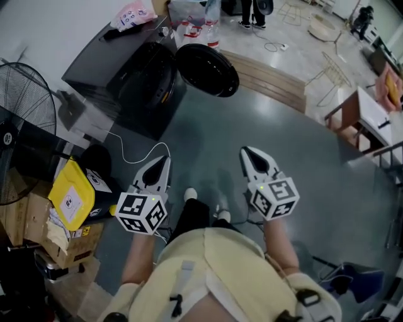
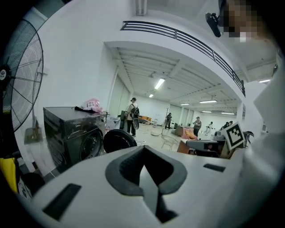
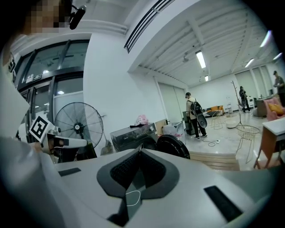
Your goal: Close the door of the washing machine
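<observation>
While the washing machine (image 1: 132, 78) stands far left, its round door (image 1: 206, 69) swung open, left gripper (image 1: 162, 162) and right gripper (image 1: 247, 153) hang well short, both pressed together, empty. Best practice: push the door's outer face steadily toward the drum.

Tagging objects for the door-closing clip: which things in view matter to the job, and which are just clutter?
Job in hand:
- washing machine
- its door, swung open
- left tool and right tool, both shut and empty

Lying about:
- fan
- yellow bag
- cardboard boxes
- pink bundle on the machine's top
- white cable on the floor
</observation>
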Demonstrator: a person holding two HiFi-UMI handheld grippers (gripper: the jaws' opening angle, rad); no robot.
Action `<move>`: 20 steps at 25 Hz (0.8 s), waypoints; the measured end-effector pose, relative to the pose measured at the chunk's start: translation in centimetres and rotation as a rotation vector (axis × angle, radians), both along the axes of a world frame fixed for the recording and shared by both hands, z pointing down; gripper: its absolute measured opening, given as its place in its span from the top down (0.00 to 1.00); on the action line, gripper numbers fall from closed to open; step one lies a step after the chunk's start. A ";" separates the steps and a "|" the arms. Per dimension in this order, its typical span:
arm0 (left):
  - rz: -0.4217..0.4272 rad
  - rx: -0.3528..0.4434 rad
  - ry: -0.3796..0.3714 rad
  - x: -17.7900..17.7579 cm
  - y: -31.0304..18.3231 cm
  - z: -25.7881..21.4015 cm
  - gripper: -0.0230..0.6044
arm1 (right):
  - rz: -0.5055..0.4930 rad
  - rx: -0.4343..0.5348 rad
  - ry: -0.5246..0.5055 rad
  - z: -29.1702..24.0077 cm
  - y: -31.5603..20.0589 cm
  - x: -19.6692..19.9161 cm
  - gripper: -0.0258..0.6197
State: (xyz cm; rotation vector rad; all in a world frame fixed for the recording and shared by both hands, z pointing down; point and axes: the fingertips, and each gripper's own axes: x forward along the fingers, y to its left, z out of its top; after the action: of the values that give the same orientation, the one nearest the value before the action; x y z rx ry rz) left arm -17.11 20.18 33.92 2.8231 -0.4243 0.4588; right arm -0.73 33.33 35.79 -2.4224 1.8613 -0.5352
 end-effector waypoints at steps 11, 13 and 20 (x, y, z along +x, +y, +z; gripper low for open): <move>0.046 0.018 -0.013 1.1 -9.3 1.0 0.96 | -0.019 -0.024 0.040 -0.7 -10.3 0.0 0.95; 0.049 0.013 -0.019 1.2 -11.1 1.4 0.96 | -0.016 -0.036 0.042 -0.5 -12.1 0.1 0.90; 0.059 0.003 -0.019 1.4 -16.4 2.1 0.96 | -0.017 -0.064 0.037 0.2 -17.7 0.2 0.80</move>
State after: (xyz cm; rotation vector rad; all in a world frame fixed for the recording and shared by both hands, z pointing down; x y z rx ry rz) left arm -15.71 3.78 36.06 2.8426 -0.3459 0.4981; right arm -0.58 15.65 36.00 -2.4751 1.9101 -0.5635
